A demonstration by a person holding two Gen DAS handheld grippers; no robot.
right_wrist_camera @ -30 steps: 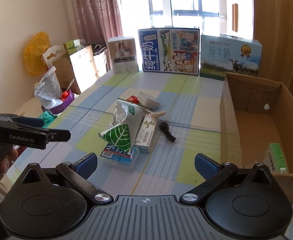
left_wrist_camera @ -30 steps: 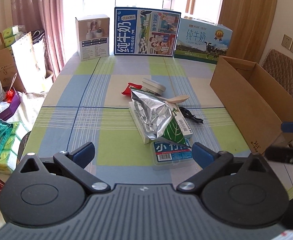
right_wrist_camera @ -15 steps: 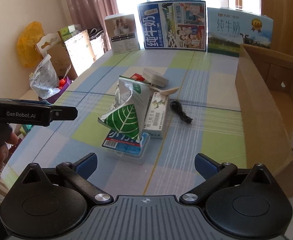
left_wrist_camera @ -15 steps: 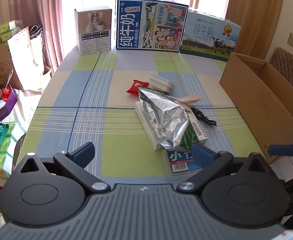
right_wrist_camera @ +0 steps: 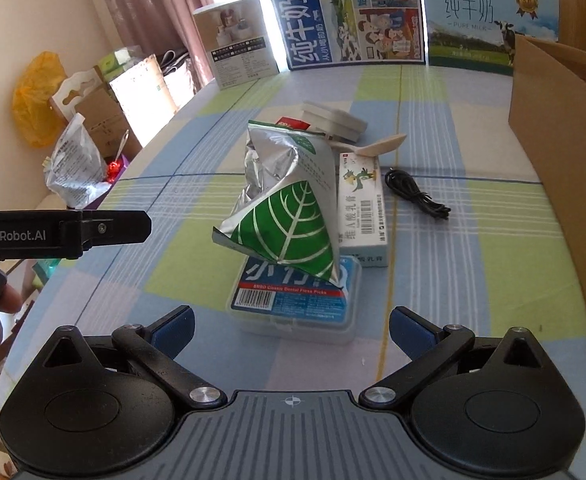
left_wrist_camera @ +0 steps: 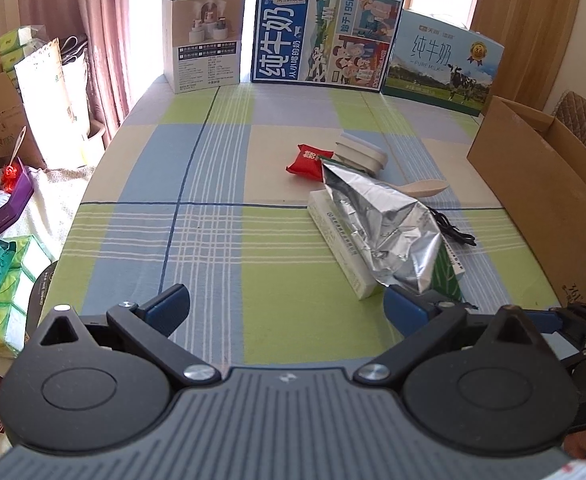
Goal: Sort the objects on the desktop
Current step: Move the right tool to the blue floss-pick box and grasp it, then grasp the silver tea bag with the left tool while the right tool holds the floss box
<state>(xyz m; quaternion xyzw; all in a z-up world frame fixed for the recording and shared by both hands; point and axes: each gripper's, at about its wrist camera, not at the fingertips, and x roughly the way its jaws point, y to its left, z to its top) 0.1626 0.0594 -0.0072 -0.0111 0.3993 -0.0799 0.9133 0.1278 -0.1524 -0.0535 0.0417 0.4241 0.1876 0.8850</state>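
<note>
1. The right gripper (right_wrist_camera: 291, 326) was wide open and held nothing, just in front of the floss box (right_wrist_camera: 297, 300).
2. The left gripper (left_wrist_camera: 285, 308) was wide open and empty too.
3. The silver bag (right_wrist_camera: 285, 200) leaned on that box, mid-table (left_wrist_camera: 213, 160), near the cardboard box (right_wrist_camera: 561, 140) at the right edge.

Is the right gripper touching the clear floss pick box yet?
Apart. The right wrist view shows the right gripper open, both fingertips short of the floss pick box, with tablecloth visible between them.
</note>
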